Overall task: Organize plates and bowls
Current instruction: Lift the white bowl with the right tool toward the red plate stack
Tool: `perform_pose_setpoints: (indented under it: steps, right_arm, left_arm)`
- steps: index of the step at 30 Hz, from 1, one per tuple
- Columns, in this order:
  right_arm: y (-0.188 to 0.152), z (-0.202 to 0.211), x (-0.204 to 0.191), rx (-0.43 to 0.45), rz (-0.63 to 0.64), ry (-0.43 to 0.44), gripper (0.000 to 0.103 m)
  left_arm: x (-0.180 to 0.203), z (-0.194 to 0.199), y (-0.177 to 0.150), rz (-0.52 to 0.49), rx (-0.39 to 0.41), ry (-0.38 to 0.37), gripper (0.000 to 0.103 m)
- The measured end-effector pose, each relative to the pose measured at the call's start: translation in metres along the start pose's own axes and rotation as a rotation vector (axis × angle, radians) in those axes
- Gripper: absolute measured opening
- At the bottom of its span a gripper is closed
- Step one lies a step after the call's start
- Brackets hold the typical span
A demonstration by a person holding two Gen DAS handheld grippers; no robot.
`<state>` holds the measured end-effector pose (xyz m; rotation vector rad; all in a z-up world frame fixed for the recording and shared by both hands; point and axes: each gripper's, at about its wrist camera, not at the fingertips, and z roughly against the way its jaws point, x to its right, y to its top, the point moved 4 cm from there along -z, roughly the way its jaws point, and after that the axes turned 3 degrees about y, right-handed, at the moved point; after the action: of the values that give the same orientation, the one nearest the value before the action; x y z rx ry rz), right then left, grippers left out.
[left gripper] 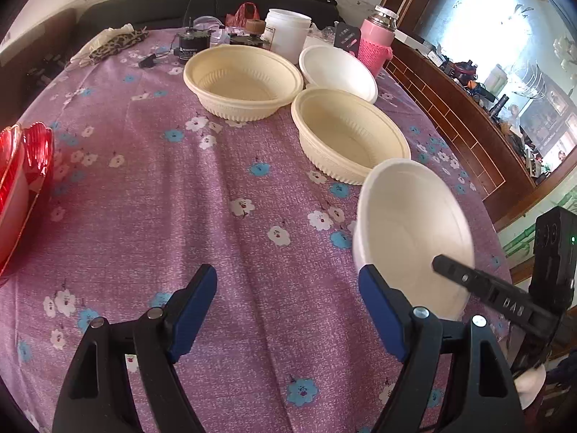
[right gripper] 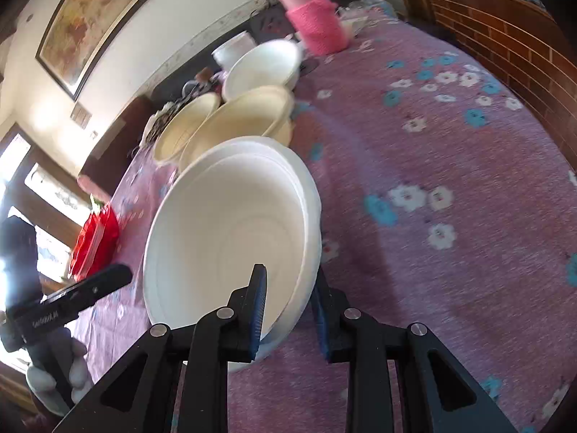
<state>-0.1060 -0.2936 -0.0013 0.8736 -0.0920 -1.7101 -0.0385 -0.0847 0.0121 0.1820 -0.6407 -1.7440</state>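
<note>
White bowl (right gripper: 230, 238) rim clamped in right tool (right gripper: 286, 310) | left tool (left gripper: 288, 310) released, empty | 2 cream bowls (left gripper: 349, 133) + white bowl ahead unstacked | early.

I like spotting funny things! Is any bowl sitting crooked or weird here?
Yes. The near white bowl is tipped up on its side, because the right gripper pinches its rim. The two cream bowls and the far white bowl sit flat on the table.
</note>
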Motion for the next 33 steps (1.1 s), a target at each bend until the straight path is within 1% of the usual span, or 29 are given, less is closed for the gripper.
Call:
perform_pose_setpoints:
  steps: [1, 2, 5, 9, 17, 21, 25, 30, 33]
  right_arm:
    - [-0.003, -0.003, -0.005, -0.01, 0.013, -0.001, 0.027]
    - [-0.004, -0.003, -0.007, -0.006, 0.028, -0.029, 0.026]
    - [-0.011, -0.011, -0.012, -0.04, 0.03, -0.011, 0.027]
    - [-0.01, -0.012, -0.014, -0.04, 0.043, -0.031, 0.027]
    - [-0.007, -0.015, -0.021, -0.046, 0.058, -0.028, 0.026]
    - [-0.008, -0.016, -0.028, -0.051, 0.079, -0.028, 0.026]
    - [-0.008, -0.017, -0.038, -0.052, 0.106, -0.036, 0.026]
    - [-0.01, -0.02, -0.051, -0.056, 0.16, -0.067, 0.027]
    - [-0.011, -0.022, -0.057, -0.061, 0.188, -0.076, 0.027]
  left_arm:
    - [-0.001, -0.002, 0.0, 0.006, 0.004, 0.009, 0.08]
    - [-0.001, -0.004, 0.001, 0.009, -0.003, 0.007, 0.08]
    - [-0.006, -0.01, 0.0, 0.033, -0.018, -0.009, 0.08]
    - [-0.011, -0.013, 0.0, 0.055, -0.028, -0.025, 0.08]
    - [-0.029, -0.016, -0.003, 0.119, -0.031, -0.037, 0.08]
    - [-0.035, -0.011, -0.004, 0.141, -0.012, -0.065, 0.08]
    - [-0.041, -0.002, -0.002, 0.17, 0.025, -0.092, 0.08]
    - [-0.047, -0.001, -0.002, 0.174, 0.043, -0.07, 0.081]
    - [-0.057, -0.001, -0.002, 0.209, 0.044, -0.072, 0.081]
